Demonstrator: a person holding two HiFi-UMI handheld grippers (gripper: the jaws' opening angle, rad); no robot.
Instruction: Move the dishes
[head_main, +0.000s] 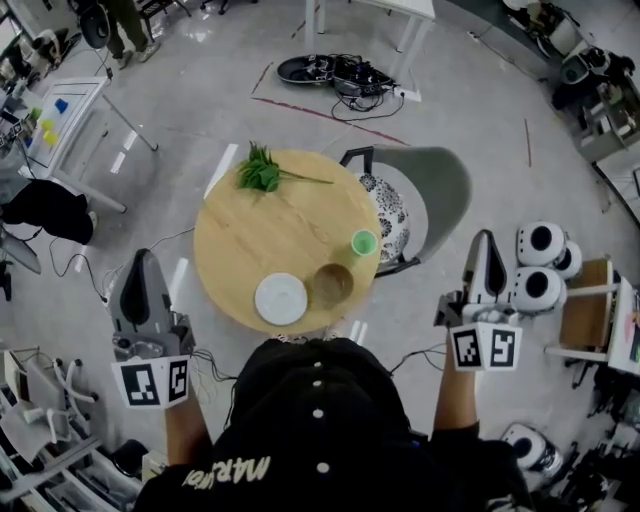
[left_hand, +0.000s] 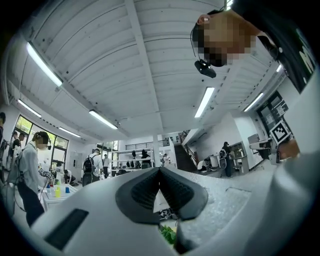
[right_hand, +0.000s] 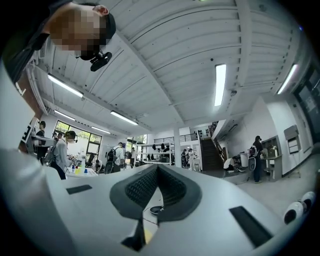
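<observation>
On the round wooden table (head_main: 262, 232) in the head view, a white plate (head_main: 281, 299) and a brown bowl (head_main: 331, 285) sit side by side at the near edge, with a small green cup (head_main: 364, 242) by the right edge. My left gripper (head_main: 143, 266) hangs shut and empty off the table's left side. My right gripper (head_main: 485, 250) is shut and empty off to the right. Both gripper views look up across the room, with the dark pads (left_hand: 159, 186) pressed together, likewise the pads (right_hand: 157, 187) on the right.
A green leafy sprig (head_main: 262, 172) lies at the table's far edge. A grey chair (head_main: 425, 195) with a patterned cushion stands right of the table. White round devices (head_main: 540, 262) and a wooden stool (head_main: 585, 315) lie beyond my right gripper; cables and gear (head_main: 335, 72) lie on the floor behind.
</observation>
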